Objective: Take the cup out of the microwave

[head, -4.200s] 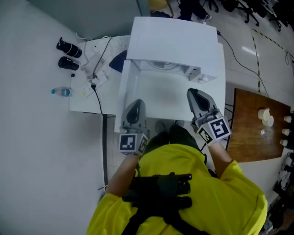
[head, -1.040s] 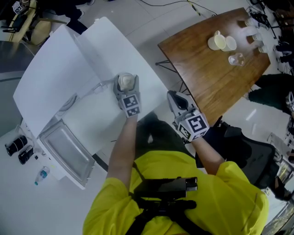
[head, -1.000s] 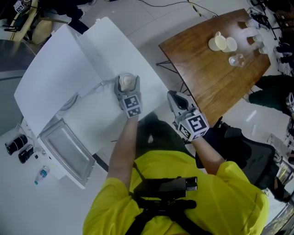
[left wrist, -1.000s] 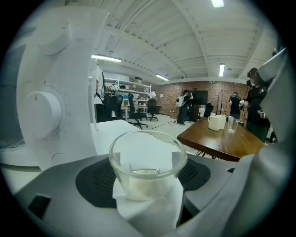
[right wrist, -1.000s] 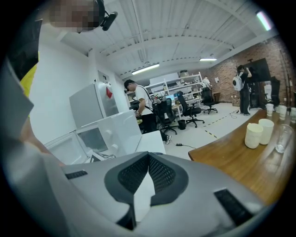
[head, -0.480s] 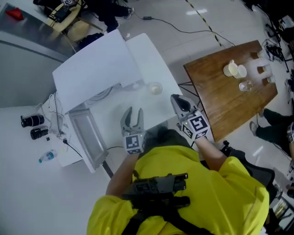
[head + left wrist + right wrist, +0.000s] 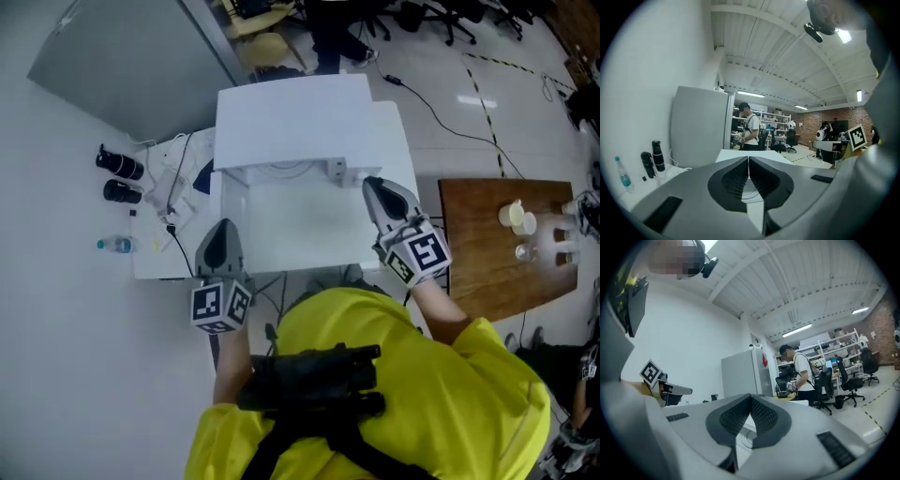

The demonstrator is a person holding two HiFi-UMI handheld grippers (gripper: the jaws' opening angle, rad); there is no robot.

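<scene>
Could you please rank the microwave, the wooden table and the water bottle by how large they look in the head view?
1. microwave, clearly the largest.
2. wooden table.
3. water bottle, by far the smallest.

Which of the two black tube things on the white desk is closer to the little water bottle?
The lower black cylinder in the head view: it lies between the other black cylinder and the clear plastic water bottle.

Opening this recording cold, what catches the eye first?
The person's yellow shirt fills the bottom of the head view, with the left gripper and right gripper held out ahead of it, both shut and empty. Beyond them a white microwave stands on a white table. A wooden table with cups sits at the right.
</scene>
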